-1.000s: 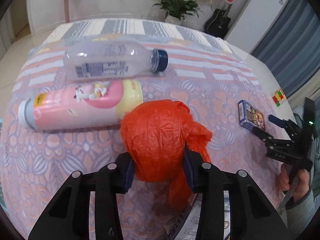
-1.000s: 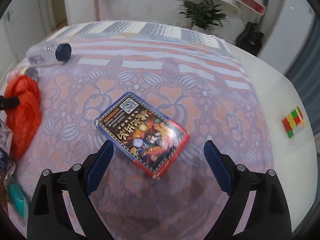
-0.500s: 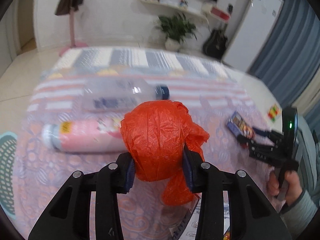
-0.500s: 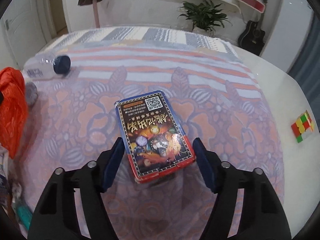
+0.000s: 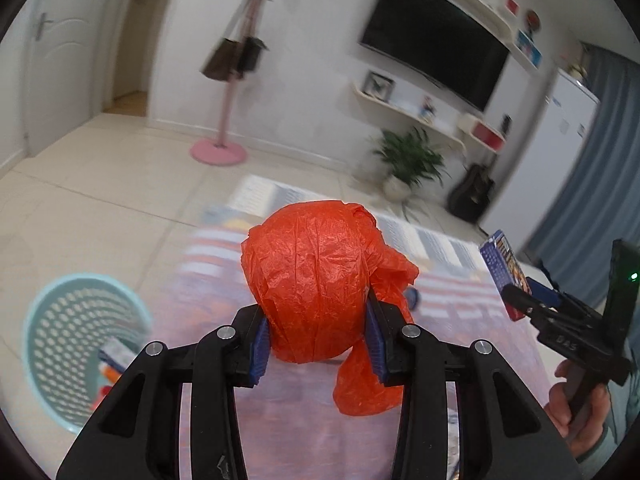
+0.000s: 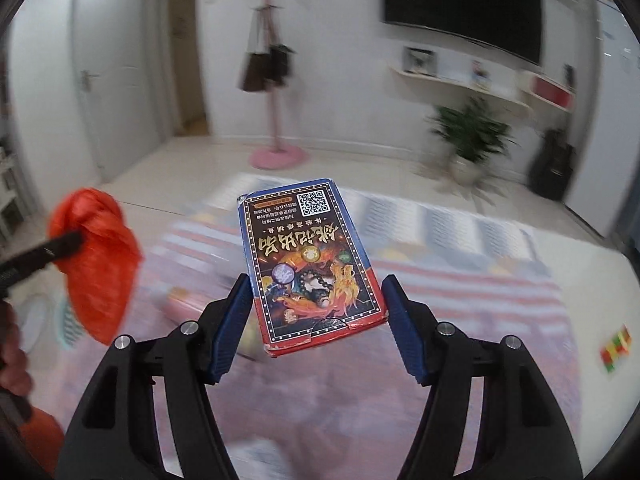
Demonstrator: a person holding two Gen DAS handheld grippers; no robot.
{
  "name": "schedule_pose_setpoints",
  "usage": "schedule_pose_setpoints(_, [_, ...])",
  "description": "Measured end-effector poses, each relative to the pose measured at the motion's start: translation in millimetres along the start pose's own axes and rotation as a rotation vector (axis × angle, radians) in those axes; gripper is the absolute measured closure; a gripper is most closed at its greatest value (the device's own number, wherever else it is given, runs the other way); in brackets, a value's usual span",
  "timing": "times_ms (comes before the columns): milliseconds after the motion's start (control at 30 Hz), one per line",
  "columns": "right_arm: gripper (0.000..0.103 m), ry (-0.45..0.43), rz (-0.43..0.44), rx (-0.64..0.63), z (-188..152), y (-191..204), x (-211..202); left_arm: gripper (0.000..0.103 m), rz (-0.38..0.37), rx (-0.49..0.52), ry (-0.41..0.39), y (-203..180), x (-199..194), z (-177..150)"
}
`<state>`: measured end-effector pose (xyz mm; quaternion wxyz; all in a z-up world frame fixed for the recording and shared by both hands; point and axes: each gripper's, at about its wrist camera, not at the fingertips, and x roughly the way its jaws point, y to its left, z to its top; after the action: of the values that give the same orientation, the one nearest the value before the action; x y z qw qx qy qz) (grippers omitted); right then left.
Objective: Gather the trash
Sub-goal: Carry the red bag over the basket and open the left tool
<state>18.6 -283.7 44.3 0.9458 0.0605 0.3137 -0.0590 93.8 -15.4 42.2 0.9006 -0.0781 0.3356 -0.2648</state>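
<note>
The left gripper (image 5: 316,334) has its jaws clamped on a crumpled orange plastic bag (image 5: 316,280), held up above the patterned tabletop (image 5: 304,432). The right gripper (image 6: 318,328) has its jaws clamped on the sides of a blue-and-red card box (image 6: 310,268), also lifted clear of the cloth. A pale green perforated basket (image 5: 76,344) stands on the floor to the left, with some items inside.

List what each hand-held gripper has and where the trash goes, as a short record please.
left hand-held gripper: shut on red bag, lifted
right hand-held gripper: shut on card box, lifted
basket: teal, on floor to the left, some trash inside
rug: patterned, below both
</note>
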Motion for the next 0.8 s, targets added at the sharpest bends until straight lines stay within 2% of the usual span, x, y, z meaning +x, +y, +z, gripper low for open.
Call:
schedule_pose_setpoints(133, [0.04, 0.003, 0.116, -0.041, 21.1, 65.7, 8.8, 0.065, 0.055, -0.053, -0.037, 47.1, -35.4, 9.1])
schedule_pose_setpoints(233, [0.04, 0.052, 0.208, -0.084, 29.0, 117.2, 26.2, 0.065, 0.103, -0.086, -0.051, 80.4, -55.1, 10.3])
schedule_pose_setpoints(400, [0.04, 0.085, 0.287, -0.186, 28.7, 202.4, 47.4, 0.065, 0.179, -0.182, -0.063, 141.8, -80.4, 3.7])
schedule_pose_setpoints(600, [0.04, 0.12, 0.318, -0.253, 16.2, 271.9, 66.4, 0.065, 0.257, -0.25, -0.085, 188.4, -95.9, -5.2])
schedule_pose_setpoints(800, [0.04, 0.241, 0.314, -0.228, -1.3, 308.3, 108.3, 0.065, 0.36, -0.295, -0.05, 223.5, -90.7, -17.6])
